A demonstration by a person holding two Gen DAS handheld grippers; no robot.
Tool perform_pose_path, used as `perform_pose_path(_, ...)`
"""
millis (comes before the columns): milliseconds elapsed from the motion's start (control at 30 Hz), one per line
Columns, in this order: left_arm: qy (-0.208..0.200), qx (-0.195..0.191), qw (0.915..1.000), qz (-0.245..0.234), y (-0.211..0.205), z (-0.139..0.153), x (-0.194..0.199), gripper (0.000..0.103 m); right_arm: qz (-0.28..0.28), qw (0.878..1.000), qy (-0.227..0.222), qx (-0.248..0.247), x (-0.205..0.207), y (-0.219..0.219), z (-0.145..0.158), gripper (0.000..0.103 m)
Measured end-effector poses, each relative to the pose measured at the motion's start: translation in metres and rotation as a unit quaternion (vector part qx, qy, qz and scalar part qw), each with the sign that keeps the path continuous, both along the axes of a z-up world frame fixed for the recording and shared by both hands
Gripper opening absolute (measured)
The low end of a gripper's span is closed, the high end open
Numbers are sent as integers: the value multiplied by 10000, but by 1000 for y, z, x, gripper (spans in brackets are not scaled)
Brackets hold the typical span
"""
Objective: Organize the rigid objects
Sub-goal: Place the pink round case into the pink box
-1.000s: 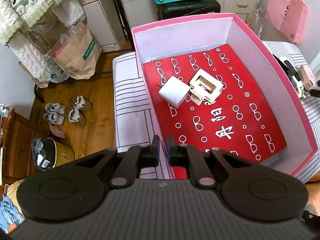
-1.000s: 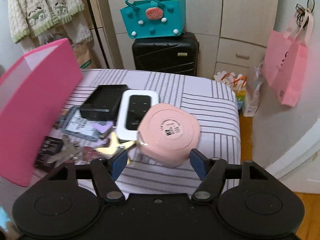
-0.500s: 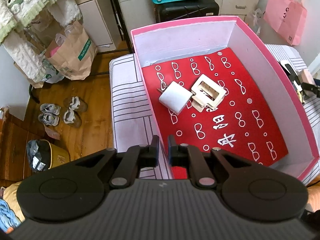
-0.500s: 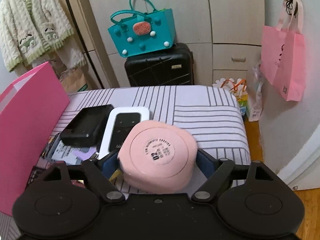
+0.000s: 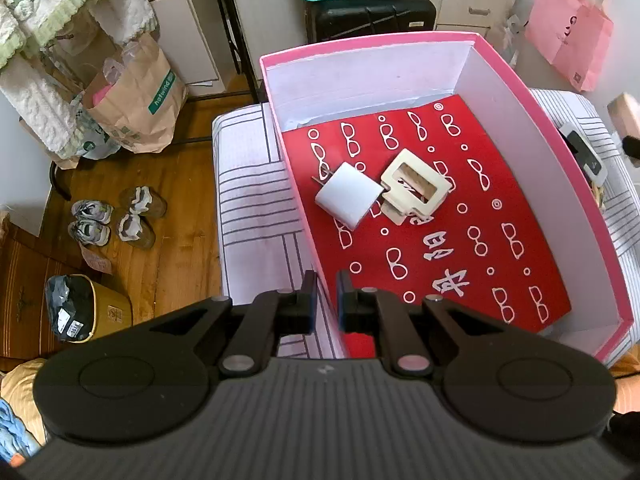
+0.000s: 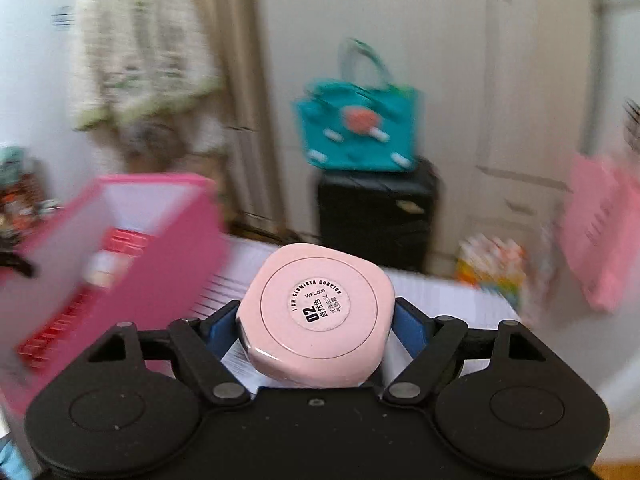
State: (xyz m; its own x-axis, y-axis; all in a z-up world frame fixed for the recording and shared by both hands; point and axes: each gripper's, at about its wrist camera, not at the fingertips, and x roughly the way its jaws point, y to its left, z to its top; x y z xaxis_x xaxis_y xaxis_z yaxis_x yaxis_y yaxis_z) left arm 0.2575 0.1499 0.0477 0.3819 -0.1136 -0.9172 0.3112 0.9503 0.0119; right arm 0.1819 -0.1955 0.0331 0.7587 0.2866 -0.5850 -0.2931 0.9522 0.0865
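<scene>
At the near left edge of the pink box (image 5: 576, 184), in the left wrist view, my left gripper (image 5: 326, 300) has its jaws pinched tight on the box wall. It holds the box in place on the striped bed (image 5: 256, 216). Inside, on the red liner (image 5: 432, 216), a white charger (image 5: 348, 195) and a cream clip (image 5: 414, 186) lie side by side, touching, near the far left part of the box. The rest of the liner is bare. At the far right edge of this view I can just see a bit of something pink, but it is too small to be sure what it is.

In the right wrist view, which is blurry, my right gripper (image 6: 316, 328) has its jaws clamped on a pink compact case (image 6: 316, 316), one blue pad on each side. The case is round-cornered, so it has no long side to worry about. It is up off the bed. The open box lies to the left of the case and lower. I think the next move is to carry the case left, over the box wall, then down onto the bare liner.
</scene>
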Motion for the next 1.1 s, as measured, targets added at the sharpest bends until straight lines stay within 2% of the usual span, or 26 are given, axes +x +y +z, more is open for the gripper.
perform_pose_path(100,-18,13,10000,21,0,-1,1,9,781,9968,-27,147,7,35,22,83)
perform_pose_path(200,-4,-20,10000,25,2,-1,3,9,1531,9878,137,265,16,73,35,83)
perform_pose_path(300,9,-90,9999,52,4,-1,4,9,2214,9721,711,314,28,117,35,83)
perform_pose_path(467,33,-129,9999,57,4,-1,4,9,2833,9418,1805,82,49,182,15,83)
perform_pose_path(667,43,-91,9999,-5,3,-1,5,9,3060,9232,2199,-758,70,229,-13,83)
perform_pose_path(867,53,-231,9997,5,6,-2,6,9,2941,9073,2862,-917,96,247,-42,83)
perform_pose_path(967,45,-259,9997,-2,8,-2,5,9,2835,9073,2968,-916,104,249,-51,83)
perform_pose_path(1100,41,-282,9996,-25,10,-2,5,10,2762,9204,2521,-1143,104,251,-50,84)
